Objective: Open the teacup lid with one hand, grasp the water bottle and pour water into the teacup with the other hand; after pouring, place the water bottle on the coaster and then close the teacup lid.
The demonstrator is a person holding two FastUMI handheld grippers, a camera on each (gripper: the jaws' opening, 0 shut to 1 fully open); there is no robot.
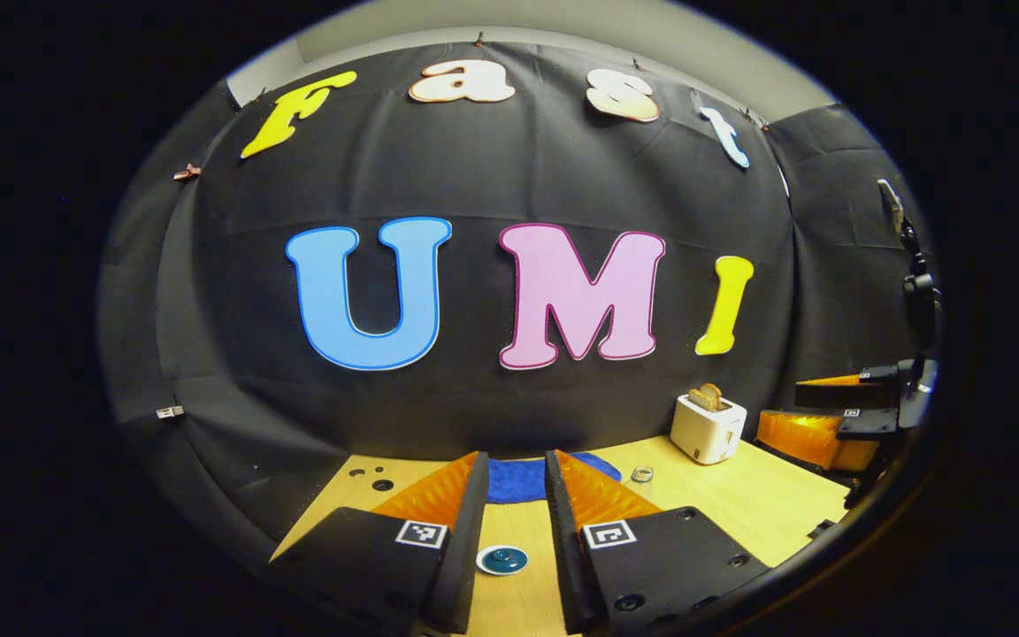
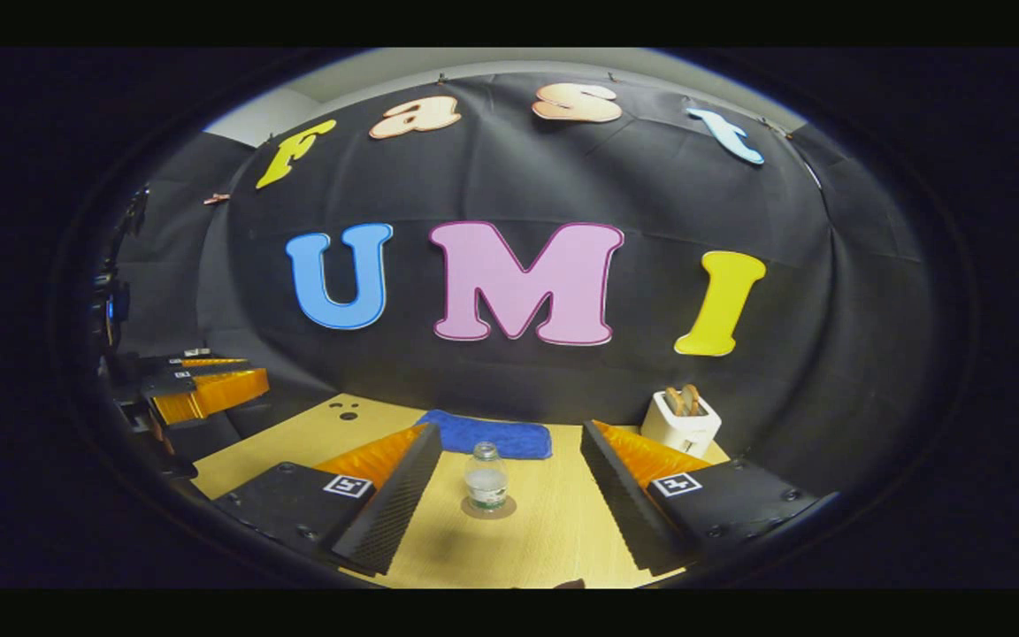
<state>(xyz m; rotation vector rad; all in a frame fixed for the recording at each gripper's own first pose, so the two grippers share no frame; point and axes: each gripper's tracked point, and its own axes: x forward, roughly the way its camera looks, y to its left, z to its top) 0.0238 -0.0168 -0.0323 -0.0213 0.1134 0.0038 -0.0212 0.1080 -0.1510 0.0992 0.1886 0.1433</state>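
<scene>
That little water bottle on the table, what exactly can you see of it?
The water bottle is small and of clear plastic, with a rounded top whose cap is hard to make out, and a pale label band round its middle. It stands upright on a thin round coaster on the pale wooden table, in front of a blue cloth. It sits ahead of the right gripper, between its wide-open fingers, and neither finger touches it.

Cloth-walled booth (image 2: 828, 292), wooden table (image 2: 545, 531)
</scene>
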